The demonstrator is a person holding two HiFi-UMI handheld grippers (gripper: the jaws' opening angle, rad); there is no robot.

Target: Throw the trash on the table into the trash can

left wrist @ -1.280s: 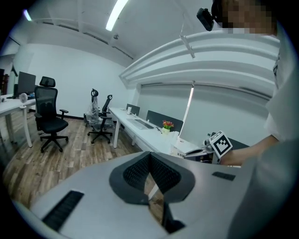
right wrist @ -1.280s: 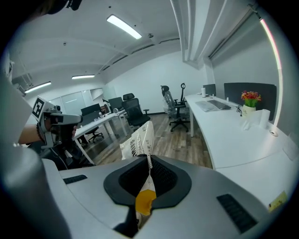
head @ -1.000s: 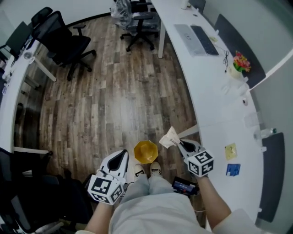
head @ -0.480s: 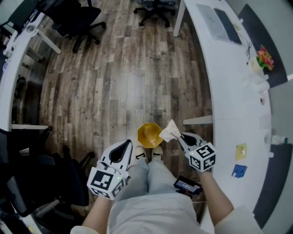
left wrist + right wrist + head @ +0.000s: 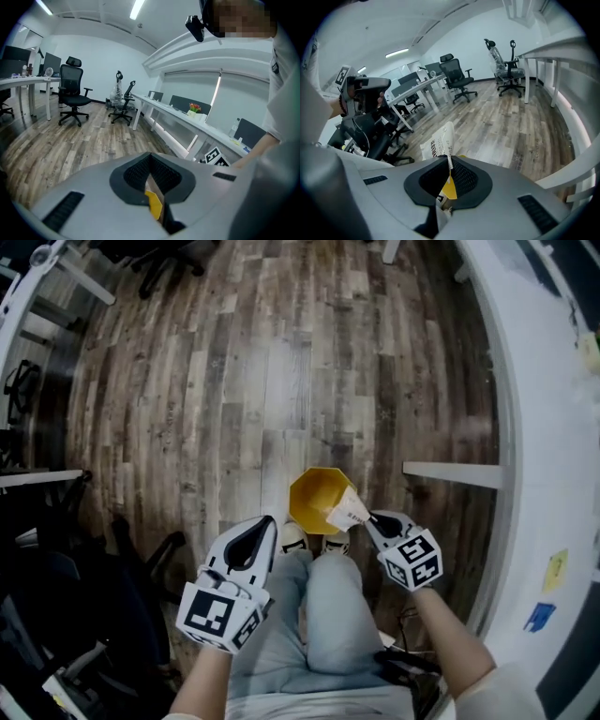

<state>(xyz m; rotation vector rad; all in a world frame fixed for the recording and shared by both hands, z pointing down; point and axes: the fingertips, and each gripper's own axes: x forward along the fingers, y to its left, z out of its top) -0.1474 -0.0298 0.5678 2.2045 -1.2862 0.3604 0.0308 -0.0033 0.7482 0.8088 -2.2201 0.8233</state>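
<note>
Drop-off step. The right gripper (image 5: 368, 517) is clamped tight on a crumpled paper wrapper (image 5: 345, 515), and that wrapper hangs right over the near rim of the yellow trash can (image 5: 312, 495) on the floor. Looking along the right jaws, the printed paper sticks up from between the pads with the yellow of the can showing below. The left gripper (image 5: 269, 521) is pinched closed with nothing in it, parked just beside the can's left side.

What the next move calls for, as I read it: little more than spreading the right jaws. The wrapper sits over the rim, not the middle, so a small nudge forward first would make the drop safer, since light paper can catch the edge and slide outside.

Room to work: bare wood floor (image 5: 234, 399) ahead and to the left. On the right, the white desk (image 5: 514, 427) curves close and its crossbar (image 5: 450, 473) juts toward the can. The person's shoes (image 5: 292, 537) are just behind the can, so there's no room to pull back low.
</note>
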